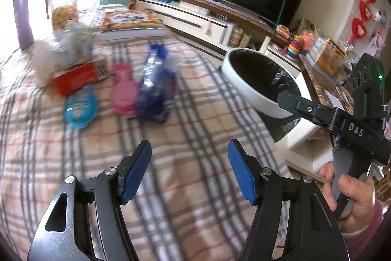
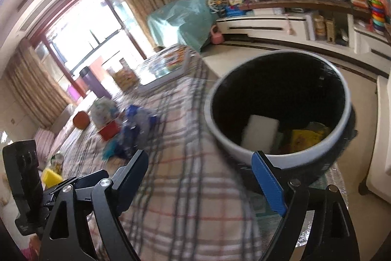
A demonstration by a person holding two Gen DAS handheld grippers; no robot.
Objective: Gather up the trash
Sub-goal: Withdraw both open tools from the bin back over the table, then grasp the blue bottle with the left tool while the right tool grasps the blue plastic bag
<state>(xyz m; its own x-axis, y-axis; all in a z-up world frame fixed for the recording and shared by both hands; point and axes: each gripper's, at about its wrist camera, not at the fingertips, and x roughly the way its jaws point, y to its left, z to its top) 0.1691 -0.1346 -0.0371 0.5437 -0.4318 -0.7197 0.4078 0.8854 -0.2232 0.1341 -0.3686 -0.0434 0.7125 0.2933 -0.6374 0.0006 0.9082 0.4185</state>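
Blue crinkly wrapper (image 1: pixel 156 87) and the pink packet (image 1: pixel 123 92) beside it lie on the plaid worktop (image 1: pixel 185 187), straight ahead of the left gripper (image 1: pixel 189 170), well apart from it. Its jaws sit partly open with nothing between them. Right gripper (image 2: pixel 200 177) is wide open and empty too, hanging just short of the bin (image 2: pixel 278 109). Looks like the in-between step: one drop done, next pickup pending. Next move calls for reaching forward to the pile and lining the pads around one piece. Only the right wrist view shows inside the bin: a white block (image 2: pixel 260 131) and yellow packaging (image 2: pixel 308 137). Only the left view shows the hand (image 1: pixel 352 195) holding the other tool.
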